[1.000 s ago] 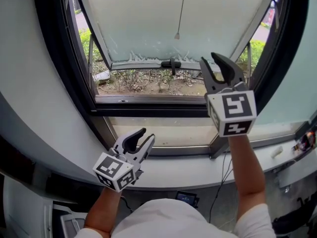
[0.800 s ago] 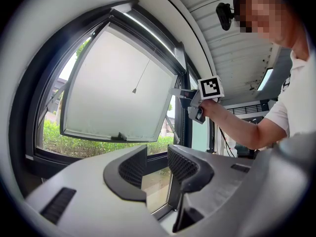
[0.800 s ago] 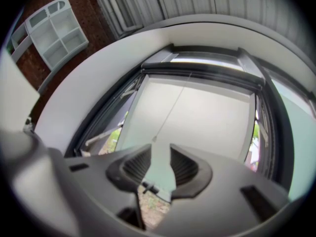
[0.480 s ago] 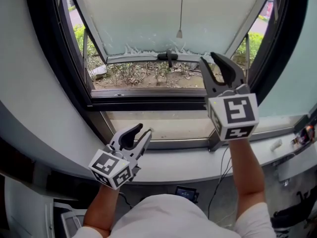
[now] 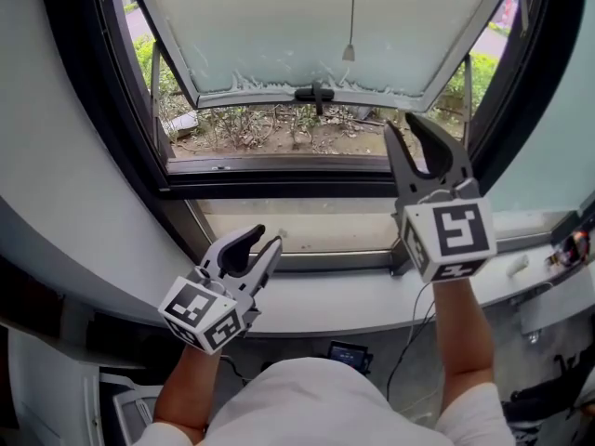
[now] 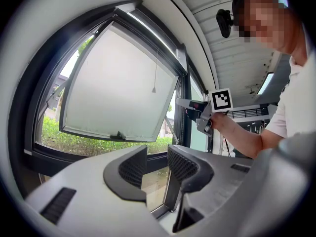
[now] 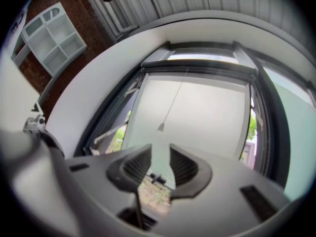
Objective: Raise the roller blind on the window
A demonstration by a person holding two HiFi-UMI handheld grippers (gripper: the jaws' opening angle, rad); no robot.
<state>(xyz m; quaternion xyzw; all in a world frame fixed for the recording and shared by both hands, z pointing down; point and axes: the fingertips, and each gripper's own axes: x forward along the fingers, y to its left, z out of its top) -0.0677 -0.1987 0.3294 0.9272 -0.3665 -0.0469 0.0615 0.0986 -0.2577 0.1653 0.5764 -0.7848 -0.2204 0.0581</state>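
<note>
The roller blind's pull cord (image 5: 351, 17) hangs at top centre of the head view, before the pale window pane (image 5: 279, 26). Lower right of it the right gripper (image 5: 402, 126) stands with jaws apart, empty; the left gripper (image 5: 267, 238), lower left above the sill (image 5: 325, 300), is likewise released

Daylight is flooding in through the window (image 5: 307, 26), glaring pale; both gripper views are bulging fisheye with black corners, near jaws blurring softly.
</note>
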